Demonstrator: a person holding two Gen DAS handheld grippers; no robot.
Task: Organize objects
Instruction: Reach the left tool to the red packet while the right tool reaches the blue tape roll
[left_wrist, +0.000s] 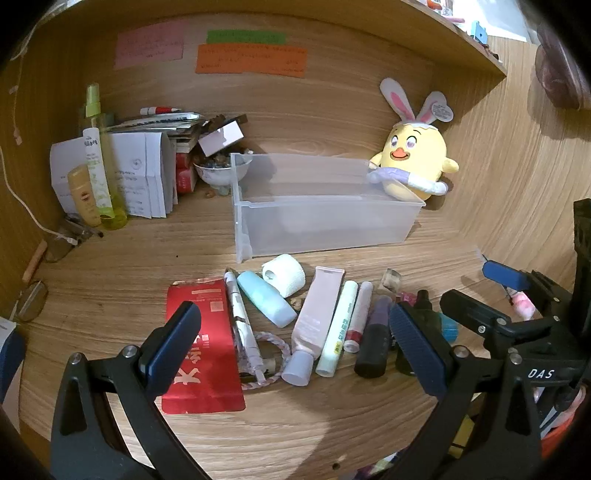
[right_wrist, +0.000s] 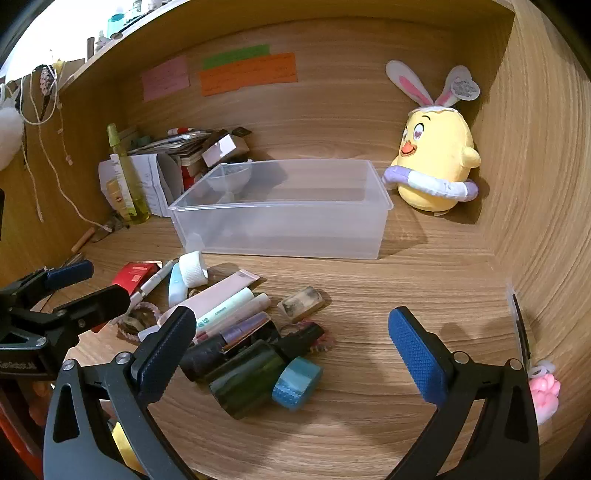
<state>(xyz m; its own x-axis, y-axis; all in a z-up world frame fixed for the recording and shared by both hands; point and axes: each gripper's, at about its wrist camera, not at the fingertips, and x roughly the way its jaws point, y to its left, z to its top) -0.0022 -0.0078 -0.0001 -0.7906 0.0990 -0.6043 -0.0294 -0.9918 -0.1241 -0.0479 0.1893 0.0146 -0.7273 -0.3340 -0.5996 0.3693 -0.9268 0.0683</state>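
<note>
Toiletries (left_wrist: 317, 317) strewn just beyond both wide-open, empty hand-held grippers (left_wrist: 295, 343) (right_wrist: 291, 350).

i see bare desk (right_wrist: 424, 280) right of the clutter (right_wrist: 236, 325), a clear lane to the bin (right_wrist: 280, 218). the bin's mouth lies unobstructed. the plush (right_wrist: 436, 158) crowds its right end, papers (right_wrist: 147, 177) and bottles (right_wrist: 125, 177) its left.

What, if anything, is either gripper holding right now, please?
Nothing: the left gripper and right gripper are both open, hovering above the clutter.
</note>
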